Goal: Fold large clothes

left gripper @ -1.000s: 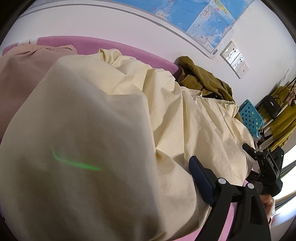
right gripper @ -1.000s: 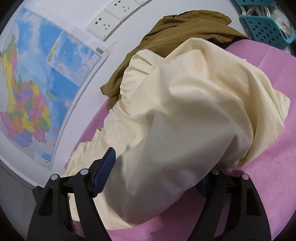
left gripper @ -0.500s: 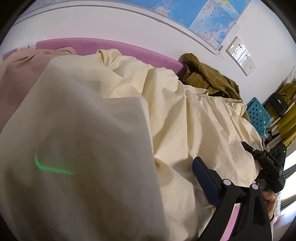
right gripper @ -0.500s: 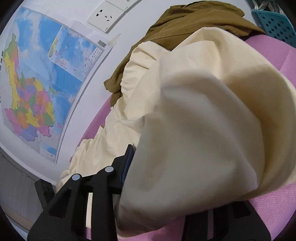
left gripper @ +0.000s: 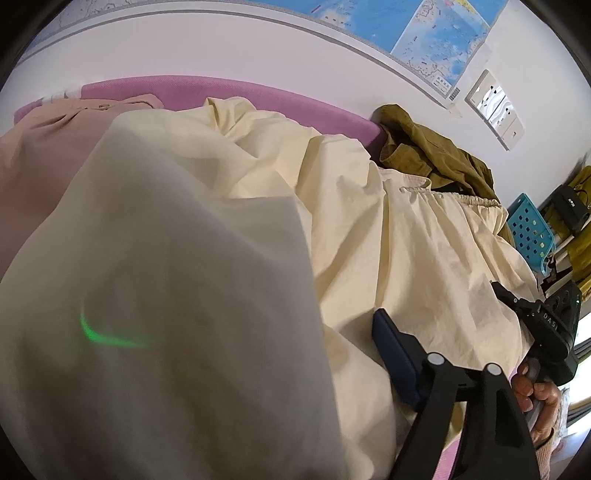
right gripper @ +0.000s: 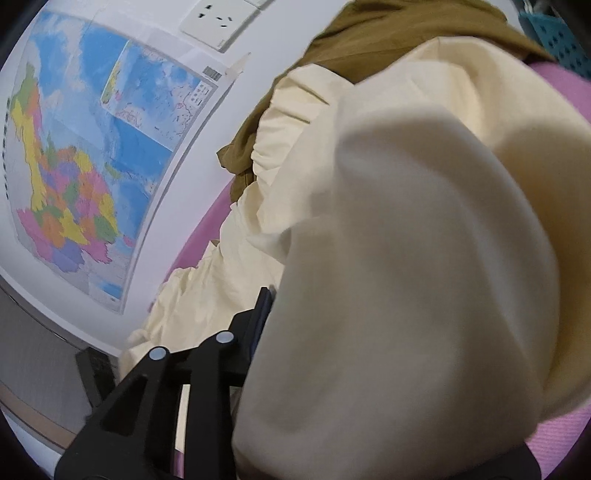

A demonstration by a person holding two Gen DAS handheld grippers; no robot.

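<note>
The right tongs have just been closing, and a thick fold of the cream garment lies between them. Only the left finger with its dark blue pad is visible, and the cloth presses against its inner side. The other finger is hidden under the fabric, so the tongs look clamped on the cream garment. The fold bulges up and covers most of the right wrist view.

The left tongs have also just been closing a little, but they stand wide apart. Only their right finger with the blue pad shows, and it rests on the cream garment. A large, blurred billow of the same cloth fills the space where the other finger should be, very near the lens. Whether the pads press on the fabric I cannot tell.

In the left wrist view the right tongs and the hand holding them appear at the far right end of the garment. The garment lies spread across a pink surface along the wall. A pale pink garment lies beside it on the left, and an olive garment lies crumpled behind its gathered waistband. A map and a socket plate are on the wall, and a blue perforated basket stands beyond the surface.
</note>
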